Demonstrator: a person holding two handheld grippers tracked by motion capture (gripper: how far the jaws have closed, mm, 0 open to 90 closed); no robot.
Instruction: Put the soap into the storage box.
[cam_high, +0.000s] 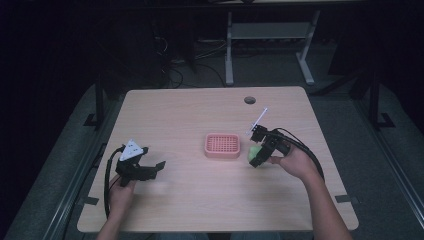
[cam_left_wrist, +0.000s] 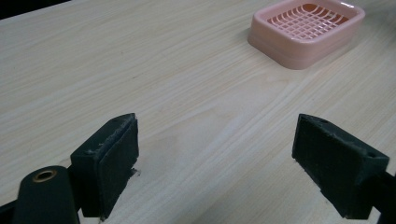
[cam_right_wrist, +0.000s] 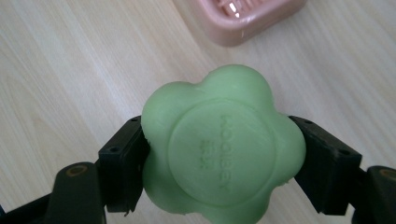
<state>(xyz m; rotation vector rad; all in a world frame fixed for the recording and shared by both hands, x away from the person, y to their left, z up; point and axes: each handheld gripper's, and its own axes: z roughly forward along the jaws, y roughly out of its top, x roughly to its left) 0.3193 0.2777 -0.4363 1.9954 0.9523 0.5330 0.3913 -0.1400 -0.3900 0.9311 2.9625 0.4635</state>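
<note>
My right gripper (cam_right_wrist: 219, 154) clamps the green flower-shaped soap (cam_right_wrist: 222, 149), stamped face toward me, just beside the pink soap dish (cam_high: 222, 145); my left gripper (cam_left_wrist: 217, 158) gapes empty over bare table (cam_high: 190, 200).

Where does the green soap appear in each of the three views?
High view: the green soap sits right of centre, in the right claw, just right of the pink soap dish.
Left gripper view: the soap is not in it; the dish is at top right.
Right gripper view: the soap sits at centre, clamped between the jaws.
Shared landmark: the pink soap dish.
</note>
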